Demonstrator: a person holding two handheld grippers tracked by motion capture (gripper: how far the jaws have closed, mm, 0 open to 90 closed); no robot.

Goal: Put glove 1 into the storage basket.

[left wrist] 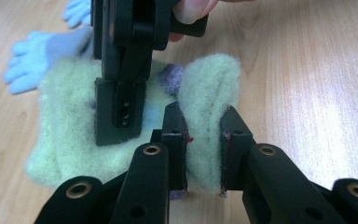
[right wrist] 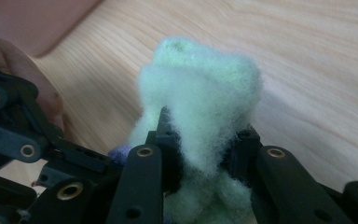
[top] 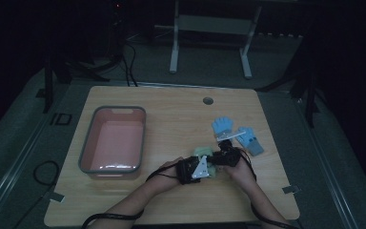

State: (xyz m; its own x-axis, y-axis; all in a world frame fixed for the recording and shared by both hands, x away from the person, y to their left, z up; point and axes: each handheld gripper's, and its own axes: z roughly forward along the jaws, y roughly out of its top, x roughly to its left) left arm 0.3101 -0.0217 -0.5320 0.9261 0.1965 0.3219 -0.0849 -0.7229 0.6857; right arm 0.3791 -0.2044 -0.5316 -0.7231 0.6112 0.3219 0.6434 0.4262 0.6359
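- The wooden table (top: pixel 171 200) bears everything; the pink tub (top: pixel 86 143) stands well off to my left, and it looks like the likely home for the soft things.
- The fuzzy green sock (left wrist: pixel 70 130) lies flat on the table in front of me, between my two hands, with a pair of blue gloves (top: pixel 238 133) just beyond it.
- My left claw (left wrist: pixel 204 149) is narrowed on a raised fold of the sock, jaws pressing the pile from both sides.
- My right claw (right wrist: pixel 205 158) likewise pinches a bunched-up ridge of the same sock, close beside the left one.
- To do this well, I judge I should keep both pinches firm and deep in the fold, lift both hands evenly, and keep them close so the fuzzy cloth does not slip out or stretch.
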